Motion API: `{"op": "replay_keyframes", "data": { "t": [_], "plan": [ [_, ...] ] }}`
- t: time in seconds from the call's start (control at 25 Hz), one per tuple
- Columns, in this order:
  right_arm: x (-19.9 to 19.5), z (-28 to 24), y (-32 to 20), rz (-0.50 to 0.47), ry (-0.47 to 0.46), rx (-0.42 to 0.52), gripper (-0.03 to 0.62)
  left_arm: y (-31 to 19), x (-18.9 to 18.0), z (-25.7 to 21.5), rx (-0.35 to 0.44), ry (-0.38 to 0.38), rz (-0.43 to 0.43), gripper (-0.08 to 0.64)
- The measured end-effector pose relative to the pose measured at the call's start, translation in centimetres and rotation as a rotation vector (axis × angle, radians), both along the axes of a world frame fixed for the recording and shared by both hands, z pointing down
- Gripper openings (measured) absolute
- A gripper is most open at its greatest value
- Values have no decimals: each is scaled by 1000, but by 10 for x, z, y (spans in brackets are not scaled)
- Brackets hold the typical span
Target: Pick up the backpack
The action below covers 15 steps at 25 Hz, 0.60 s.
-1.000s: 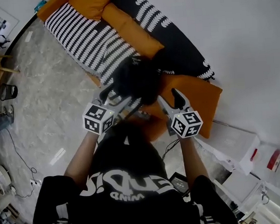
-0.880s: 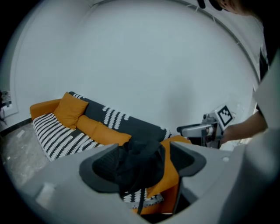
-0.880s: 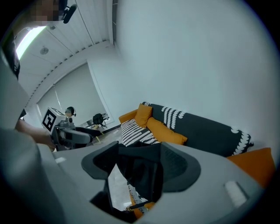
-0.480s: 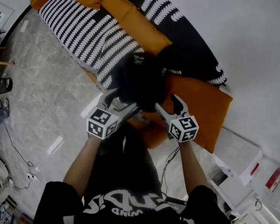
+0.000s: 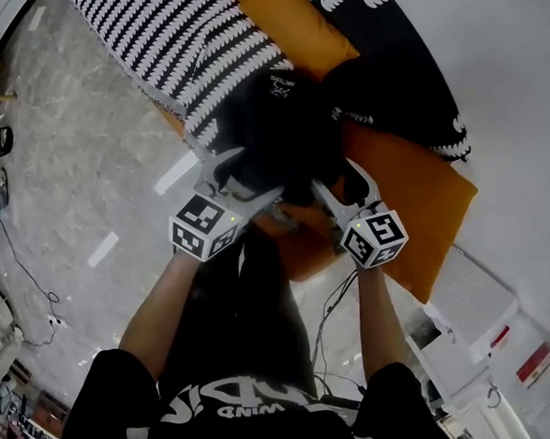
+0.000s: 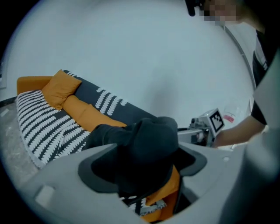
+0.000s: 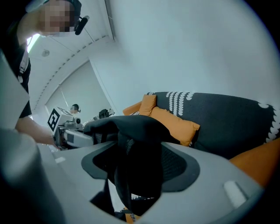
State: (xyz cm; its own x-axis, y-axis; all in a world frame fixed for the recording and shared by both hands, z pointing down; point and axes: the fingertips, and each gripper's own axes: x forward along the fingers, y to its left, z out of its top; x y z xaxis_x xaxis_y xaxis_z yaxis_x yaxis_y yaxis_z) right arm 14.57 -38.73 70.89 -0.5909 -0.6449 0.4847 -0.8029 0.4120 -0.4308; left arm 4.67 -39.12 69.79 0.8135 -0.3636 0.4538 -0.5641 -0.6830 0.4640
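The black backpack (image 5: 278,134) hangs over the orange sofa seat, held from both sides. My left gripper (image 5: 244,178) is shut on its dark fabric, which fills the gap between the jaws in the left gripper view (image 6: 142,164). My right gripper (image 5: 340,186) grips a black strap and mesh padding (image 7: 131,131). Its jaws have just been closing with that fabric between them. In the right gripper view the right gripper (image 7: 140,168) has the fabric drooping through it. The backpack's underside is hidden.
Below lies a sofa with a black-and-white patterned throw (image 5: 179,52), a long orange bolster (image 5: 289,16) and a big orange cushion (image 5: 415,204). Marble floor (image 5: 75,181) with cables lies to the left. White boxes (image 5: 469,303) stand at the lower right.
Both grippers have come down together with the backpack between them, closer to the sofa seat. The hold on each side looks the same.
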Motion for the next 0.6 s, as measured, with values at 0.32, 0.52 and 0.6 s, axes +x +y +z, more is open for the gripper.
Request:
{"op": "replay_keyframes", "data": {
  "t": [0.32,0.52,0.6],
  "plan": [
    [-11,8,-12,54,-14,-32,222,-7,2,9,-66,5,-21,293],
    [-25,12,-5,52,-83,-87,103,-4,-1,14,-171,37,-32,124],
    [-30,13,-4,58,-97,-91,94,-4,-4,13,-168,47,-40,118]
  ]
}}
